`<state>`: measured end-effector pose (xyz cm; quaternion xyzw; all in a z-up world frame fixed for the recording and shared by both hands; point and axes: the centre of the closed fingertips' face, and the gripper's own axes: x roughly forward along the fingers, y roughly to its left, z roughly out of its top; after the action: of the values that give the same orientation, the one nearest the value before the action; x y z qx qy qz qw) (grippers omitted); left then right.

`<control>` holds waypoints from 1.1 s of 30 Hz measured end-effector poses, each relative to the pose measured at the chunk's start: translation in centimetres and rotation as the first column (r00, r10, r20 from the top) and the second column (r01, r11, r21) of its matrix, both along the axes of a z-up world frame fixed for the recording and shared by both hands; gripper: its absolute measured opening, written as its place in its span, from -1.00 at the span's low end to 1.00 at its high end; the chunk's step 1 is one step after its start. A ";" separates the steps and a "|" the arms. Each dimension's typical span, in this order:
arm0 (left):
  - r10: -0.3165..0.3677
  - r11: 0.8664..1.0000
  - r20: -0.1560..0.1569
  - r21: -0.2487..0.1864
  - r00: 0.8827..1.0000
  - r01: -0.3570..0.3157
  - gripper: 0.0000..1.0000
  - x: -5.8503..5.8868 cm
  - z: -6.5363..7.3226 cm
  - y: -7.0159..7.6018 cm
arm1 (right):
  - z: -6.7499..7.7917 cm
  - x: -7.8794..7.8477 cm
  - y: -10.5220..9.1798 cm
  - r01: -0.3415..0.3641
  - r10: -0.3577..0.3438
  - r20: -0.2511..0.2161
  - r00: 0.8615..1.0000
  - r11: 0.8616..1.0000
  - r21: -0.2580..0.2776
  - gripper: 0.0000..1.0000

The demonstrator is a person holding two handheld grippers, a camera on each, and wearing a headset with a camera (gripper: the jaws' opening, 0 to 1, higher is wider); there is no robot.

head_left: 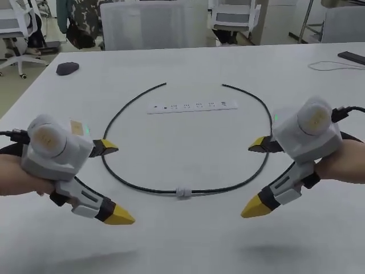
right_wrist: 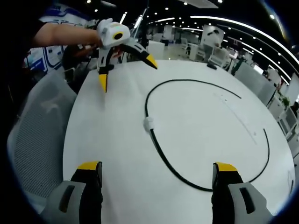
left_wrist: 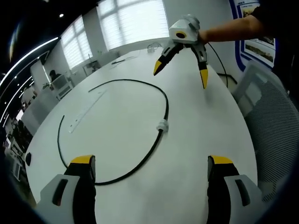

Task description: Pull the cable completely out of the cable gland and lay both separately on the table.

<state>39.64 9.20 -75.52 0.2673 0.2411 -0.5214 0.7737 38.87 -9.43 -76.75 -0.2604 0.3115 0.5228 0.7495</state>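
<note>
A long black cable (head_left: 228, 184) lies in a wide loop on the white table (head_left: 188, 240), its two ends pointing to the far side. A small white cable gland (head_left: 183, 192) sits on the cable at the near middle of the loop; I also see the gland (left_wrist: 161, 126) and cable (left_wrist: 140, 162) in the left gripper view, and the gland (right_wrist: 149, 123) in the right gripper view. My left gripper (head_left: 114, 181) hovers open at the loop's left side. My right gripper (head_left: 255, 178) hovers open at the loop's right side. Neither holds anything.
A white power strip (head_left: 193, 106) lies inside the loop toward the far side. A dark mouse (head_left: 67, 68) rests at the far left, and a thin cable (head_left: 333, 64) with a dark device (head_left: 351, 57) at the far right. Chairs stand behind the table.
</note>
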 end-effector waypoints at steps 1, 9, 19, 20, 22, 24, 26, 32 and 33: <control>0.010 1.000 -0.011 -0.003 1.000 -0.010 0.99 0.2 0.0 0.1 | -0.2 0.1 0.1 -0.002 0.002 -0.005 1.000 1.000 -0.001 0.98; 0.014 0.998 -0.043 -0.068 0.999 -0.017 0.99 -0.4 -0.1 -1.0 | -0.8 0.2 1.1 -0.017 0.018 -0.011 1.000 0.999 0.032 0.98; 0.035 0.998 -0.037 -0.049 0.999 -0.037 0.99 -0.1 -1.1 -0.5 | -2.1 0.2 1.8 -0.058 0.059 -0.037 0.998 0.998 0.026 0.95; 0.031 0.999 -0.031 -0.015 0.999 -0.031 0.99 -0.2 -1.6 -0.1 | -2.1 0.2 2.1 -0.072 0.073 -0.029 0.997 0.997 0.031 0.90; 0.027 0.999 -0.053 -0.028 0.998 -0.029 0.99 -0.6 -1.8 -0.2 | -2.5 0.3 2.4 -0.084 0.085 -0.027 0.996 0.996 0.033 0.83; 0.026 0.999 -0.050 -0.024 0.998 -0.027 0.99 -0.7 -1.9 -0.2 | -2.5 0.4 2.8 -0.091 0.092 -0.025 0.995 0.995 0.044 0.71; 0.032 0.999 -0.054 -0.038 0.998 -0.034 0.99 -0.7 -1.8 -0.3 | -2.4 0.8 3.5 -0.093 0.094 -0.020 0.995 0.994 0.061 0.53; 0.068 0.988 -0.054 -0.132 0.996 -0.075 0.99 -0.7 -1.1 -1.5 | -3.8 1.3 5.4 -0.109 0.109 0.003 0.994 0.993 0.048 0.27; 0.067 0.988 -0.056 -0.136 0.996 -0.074 0.99 -0.9 -1.2 -1.6 | -4.0 1.3 5.7 -0.113 0.113 0.000 0.994 0.992 0.052 0.23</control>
<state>38.77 7.56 -76.67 0.1910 0.2337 -0.5158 0.8018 40.20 -3.68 -80.76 -0.2573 0.2836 0.5728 0.7247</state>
